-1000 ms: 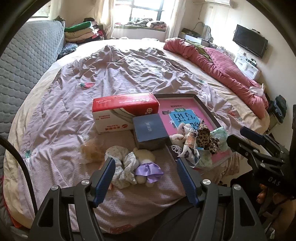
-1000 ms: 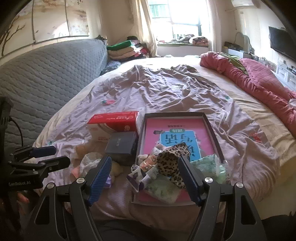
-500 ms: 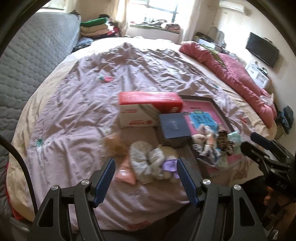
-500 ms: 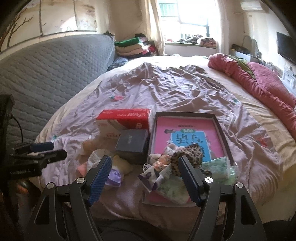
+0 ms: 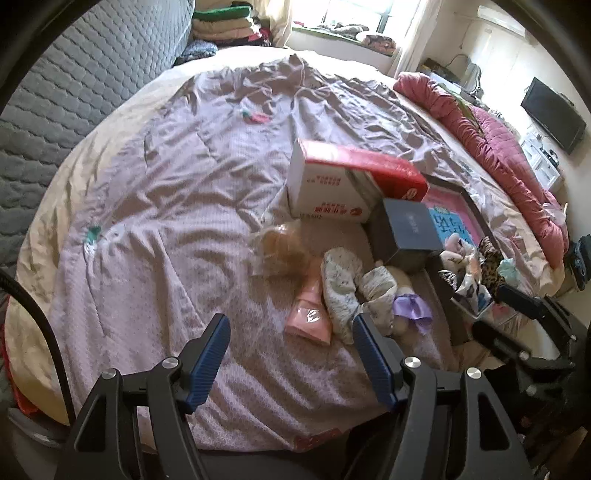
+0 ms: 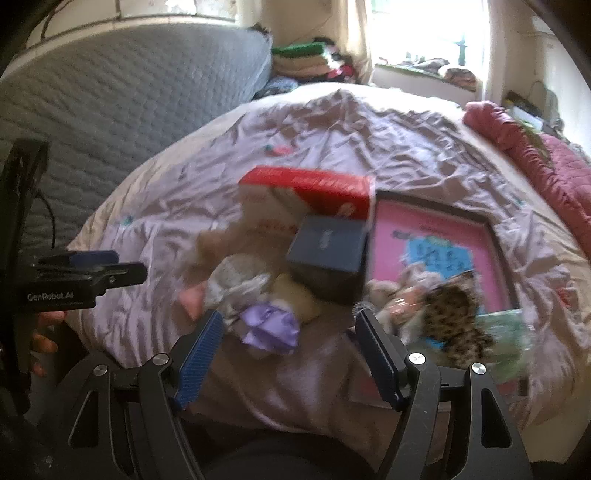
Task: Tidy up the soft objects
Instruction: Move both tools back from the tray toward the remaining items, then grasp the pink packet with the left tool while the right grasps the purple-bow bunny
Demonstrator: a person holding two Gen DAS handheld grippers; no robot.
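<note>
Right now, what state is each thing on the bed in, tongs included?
Left tongs: open, empty.
Right tongs: open, empty.
Pink tray: open, soft items piled at its near end.
Leopard scrunchie: in the tray.
Floral scrunchie: loose on the sheet.
Purple bow: loose on the sheet.
Red box: closed.
Dark box: closed.

Sunlit window (image 5: 354,14), wall-mounted television (image 5: 553,115), bed (image 5: 166,155).

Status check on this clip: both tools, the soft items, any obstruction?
Left tool open, empty. Right tool open, empty. Loose soft pile on bedspread; leopard plush in tray. Dark box sits between pile and tray.
</note>
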